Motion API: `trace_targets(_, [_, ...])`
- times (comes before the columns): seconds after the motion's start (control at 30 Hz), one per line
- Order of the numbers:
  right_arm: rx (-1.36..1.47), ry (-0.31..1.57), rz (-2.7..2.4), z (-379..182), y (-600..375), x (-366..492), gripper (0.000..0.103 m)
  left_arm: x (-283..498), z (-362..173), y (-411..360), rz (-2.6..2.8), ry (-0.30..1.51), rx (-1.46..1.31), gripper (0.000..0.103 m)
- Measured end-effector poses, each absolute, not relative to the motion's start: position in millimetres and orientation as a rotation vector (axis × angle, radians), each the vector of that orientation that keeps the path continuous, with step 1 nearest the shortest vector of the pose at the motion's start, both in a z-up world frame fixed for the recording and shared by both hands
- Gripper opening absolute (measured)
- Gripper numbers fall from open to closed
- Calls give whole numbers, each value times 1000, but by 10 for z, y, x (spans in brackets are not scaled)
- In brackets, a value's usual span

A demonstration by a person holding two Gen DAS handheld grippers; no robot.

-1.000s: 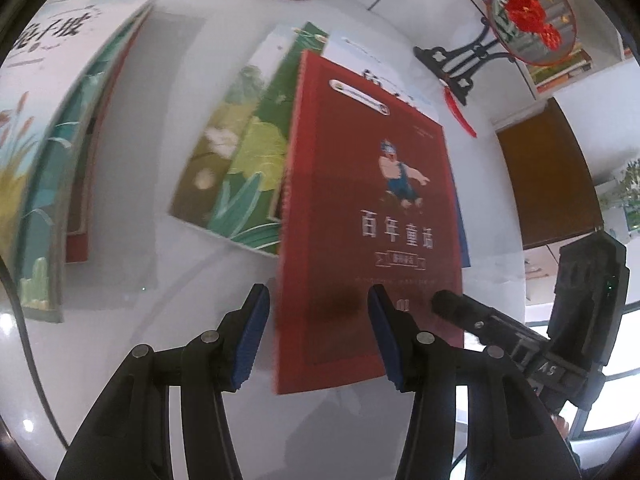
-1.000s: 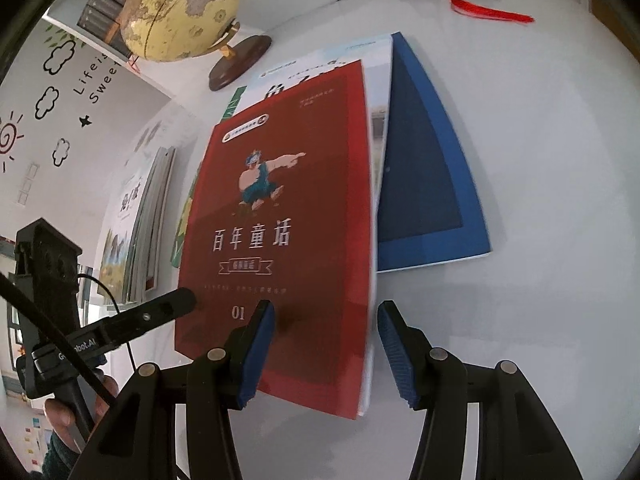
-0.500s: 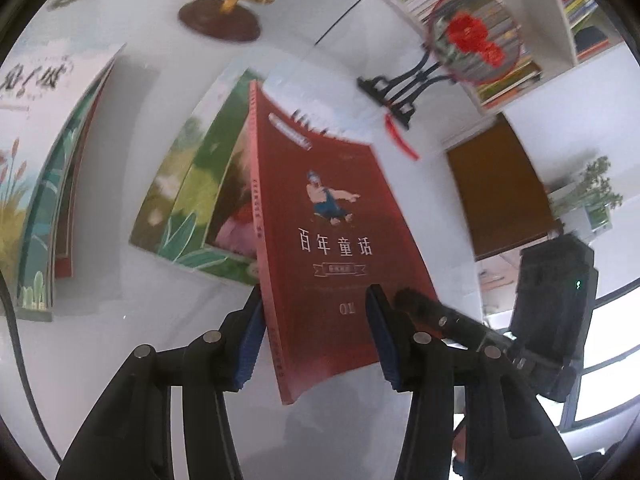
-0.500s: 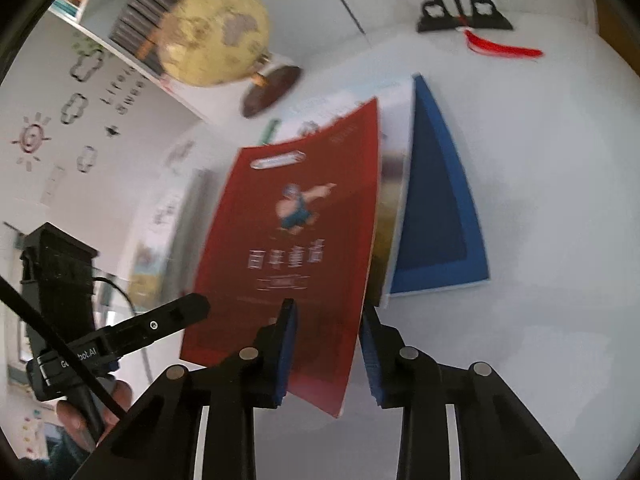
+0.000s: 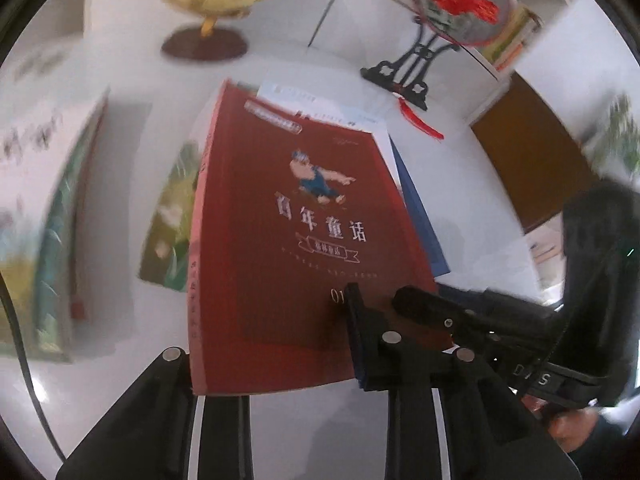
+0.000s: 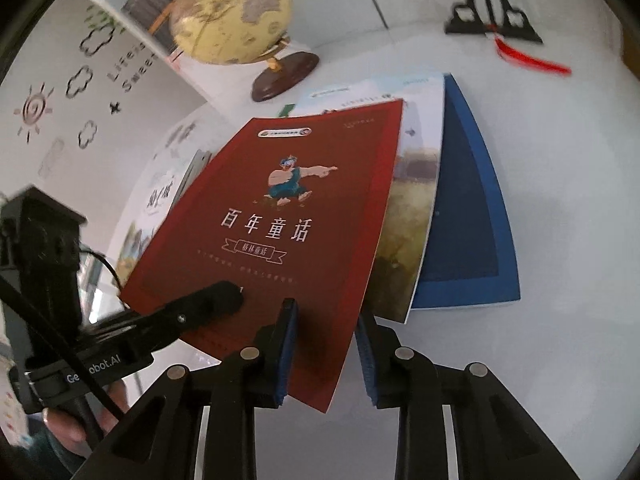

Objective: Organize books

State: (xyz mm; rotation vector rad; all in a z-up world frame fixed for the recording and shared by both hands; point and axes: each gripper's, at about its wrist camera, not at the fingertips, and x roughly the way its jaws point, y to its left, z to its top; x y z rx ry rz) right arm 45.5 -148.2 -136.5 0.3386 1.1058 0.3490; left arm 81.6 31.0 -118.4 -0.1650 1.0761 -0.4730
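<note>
A red book with a cartoon figure and white title is raised off the pile of books on the white table. My left gripper is closing on its near left part: one blue pad presses the cover, the other finger is hidden under the book. My right gripper is closing on the near right corner, one pad on the cover, the other beneath the edge. Each view shows the other gripper resting its finger on the cover.
Under the red book lie an illustrated book, a blue book and a green one. A second stack of books lies to the left. A globe and a black fan stand stand behind.
Both grippers have closed from wide open onto the red book. Its near end has come up off the pile and it now tilts toward the cameras. The left view has risen.
</note>
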Motion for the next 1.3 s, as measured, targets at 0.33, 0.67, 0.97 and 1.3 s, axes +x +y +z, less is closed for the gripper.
trace_targets(0.33, [264,1009,373,-998,-1344,452,27,718,-783,401,-457,962,-70,22])
trace_targets(0.67, [221,932,405,-564,-919,422,27,659,-384,852,-434,870,-105,22])
trace_targets(0.97, [200,816,488,-3,-292,493,27,611,212,1573,-355,731,-127,22])
trace_targets(1.3, [156,811,571,112,581,676,28,678,132,2354,-286,733,-176,22])
